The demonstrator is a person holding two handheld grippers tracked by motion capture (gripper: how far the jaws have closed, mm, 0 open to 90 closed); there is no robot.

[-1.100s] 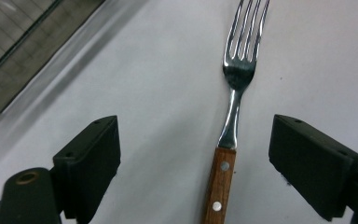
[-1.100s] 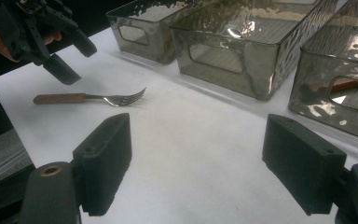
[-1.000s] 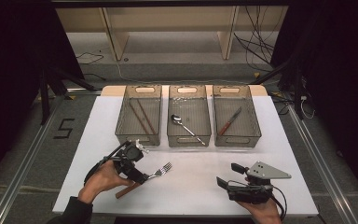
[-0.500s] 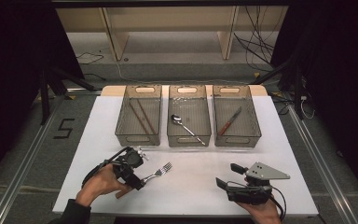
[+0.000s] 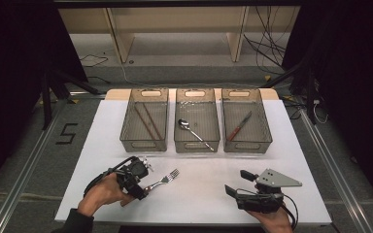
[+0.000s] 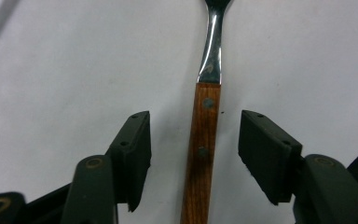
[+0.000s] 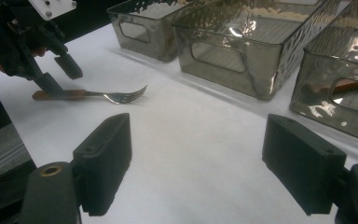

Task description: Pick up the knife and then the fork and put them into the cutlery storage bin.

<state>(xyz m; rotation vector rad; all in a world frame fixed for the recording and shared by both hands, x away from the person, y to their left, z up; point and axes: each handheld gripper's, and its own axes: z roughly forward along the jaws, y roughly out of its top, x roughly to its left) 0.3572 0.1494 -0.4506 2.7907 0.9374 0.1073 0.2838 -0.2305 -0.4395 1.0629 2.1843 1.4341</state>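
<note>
Straddling the wooden handle of the fork (image 6: 202, 149), the left gripper (image 6: 193, 154) has its jaws wide open, one on each side, with a clear gap of white table (image 5: 204, 194) showing between each pad and the wood. Nothing is gripped yet. In the left gripper view the handle runs straight up the middle between the jaws, so the fork's long axis lies along the gripper's own line of sight and square to the direction the jaws would close. That alignment looks like what a clean pinch depends on.

From the high view the fork (image 5: 162, 180) lies flat on the table near the front left, tines pointing away and to the right, toward the middle one of the three clear bins (image 5: 197, 143) beyond it. The left gripper (image 5: 137, 187) sits low over the handle end.

Well off to the right, the right gripper (image 5: 238, 183) rests near the front edge, jaws also spread wide and holding nothing. In its own view the fork (image 7: 93, 95) lies far off to the side, so the left hand is plainly the nearer one.
</note>
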